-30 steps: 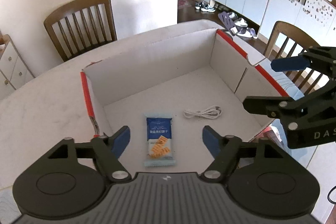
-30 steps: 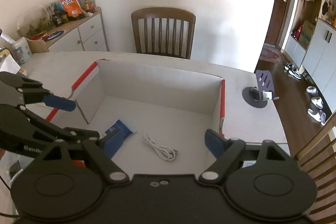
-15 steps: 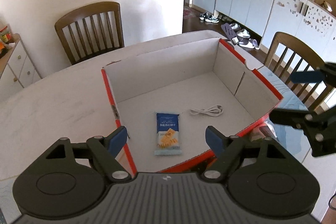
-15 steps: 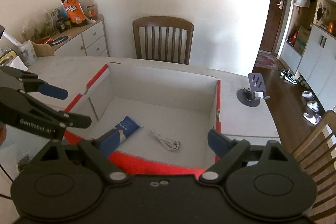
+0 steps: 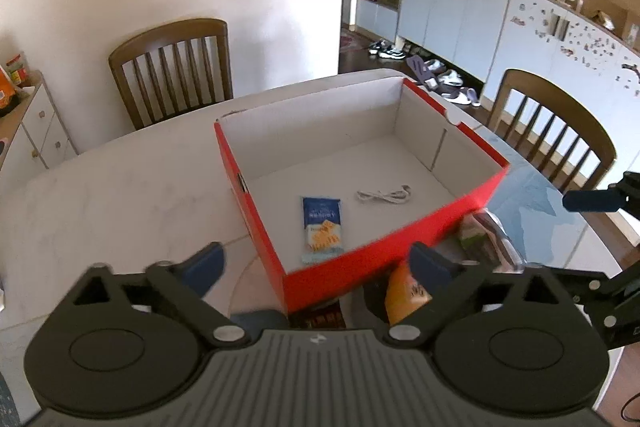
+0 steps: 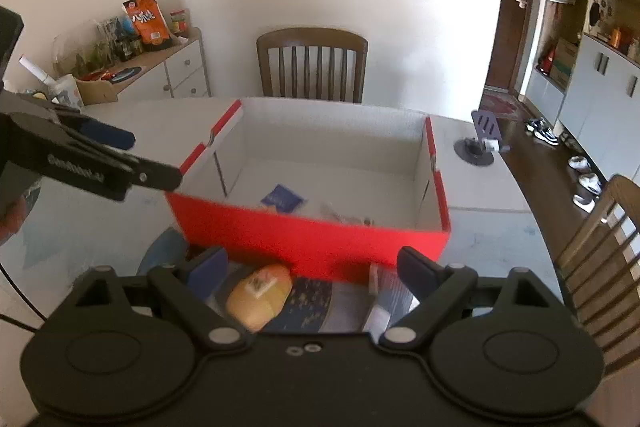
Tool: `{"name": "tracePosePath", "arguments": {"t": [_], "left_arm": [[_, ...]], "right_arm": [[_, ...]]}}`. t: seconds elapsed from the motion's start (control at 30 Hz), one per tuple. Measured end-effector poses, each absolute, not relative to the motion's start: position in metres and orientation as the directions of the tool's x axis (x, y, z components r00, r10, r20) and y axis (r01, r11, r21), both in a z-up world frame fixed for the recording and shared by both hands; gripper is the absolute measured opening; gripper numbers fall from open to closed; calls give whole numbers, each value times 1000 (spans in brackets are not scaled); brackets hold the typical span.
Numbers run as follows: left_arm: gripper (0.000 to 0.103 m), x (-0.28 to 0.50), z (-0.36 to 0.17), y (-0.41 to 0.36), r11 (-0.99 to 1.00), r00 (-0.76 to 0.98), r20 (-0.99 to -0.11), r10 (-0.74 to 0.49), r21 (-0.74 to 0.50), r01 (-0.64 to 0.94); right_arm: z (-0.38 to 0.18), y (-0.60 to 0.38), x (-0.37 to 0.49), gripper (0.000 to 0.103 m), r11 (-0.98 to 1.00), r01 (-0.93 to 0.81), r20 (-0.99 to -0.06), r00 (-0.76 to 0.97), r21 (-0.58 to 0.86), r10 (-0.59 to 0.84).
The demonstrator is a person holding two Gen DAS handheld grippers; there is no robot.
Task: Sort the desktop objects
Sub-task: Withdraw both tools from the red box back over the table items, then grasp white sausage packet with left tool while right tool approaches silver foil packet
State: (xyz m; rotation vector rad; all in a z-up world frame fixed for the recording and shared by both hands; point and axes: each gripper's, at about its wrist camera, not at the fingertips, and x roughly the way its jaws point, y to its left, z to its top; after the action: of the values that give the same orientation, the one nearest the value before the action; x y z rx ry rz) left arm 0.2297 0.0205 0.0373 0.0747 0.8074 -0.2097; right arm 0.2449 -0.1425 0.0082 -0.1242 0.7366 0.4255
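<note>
A red box (image 5: 384,243) with a white inside sits in the middle of the frame on the pale desk (image 5: 100,195), open at the top. On its floor, in the left wrist view, a blue snack packet (image 5: 322,229) lies flat near the lower wall, and a coiled white cable (image 5: 385,195) lies just to the right of it, apart from it. In the right wrist view the same packet (image 6: 282,197) shows only partly over the near red wall (image 6: 312,239), and the cable is a blur beside it.

The left tongs (image 5: 316,263) stand wide, their blue tips spread to either side of the box's lower corner, with nothing between them. The right tongs (image 6: 310,269) are also spread wide and hold nothing; they hang over the cluttered strip of desk below the box.

In that strip, low in the right wrist frame, a yellow-orange packet (image 6: 259,297) lies on a dark blue printed wrapper (image 6: 308,307), with a silvery packet (image 6: 384,301) to its right, just beside the red wall. The left wrist view shows the orange packet (image 5: 404,293) at lower centre, partly behind the tongs' right finger, and a greenish shiny packet (image 5: 486,239) to the right of the box corner.

A wooden chair (image 6: 312,65) stands beyond the desk at upper centre. A small phone stand (image 6: 480,143) sits on the desk at the right of the box.
</note>
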Motion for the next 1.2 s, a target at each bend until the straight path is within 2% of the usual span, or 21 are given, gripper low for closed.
{"name": "tracePosePath", "arguments": {"t": [0.63, 1.2], "left_arm": [[103, 143, -17, 61, 978, 638, -752, -167, -45, 203], [103, 118, -77, 75, 979, 579, -802, -147, -36, 198]], "right_arm": [[-47, -112, 165, 93, 943, -333, -749, 621, 13, 230], [-96, -89, 142, 93, 957, -289, -812, 562, -13, 158]]}}
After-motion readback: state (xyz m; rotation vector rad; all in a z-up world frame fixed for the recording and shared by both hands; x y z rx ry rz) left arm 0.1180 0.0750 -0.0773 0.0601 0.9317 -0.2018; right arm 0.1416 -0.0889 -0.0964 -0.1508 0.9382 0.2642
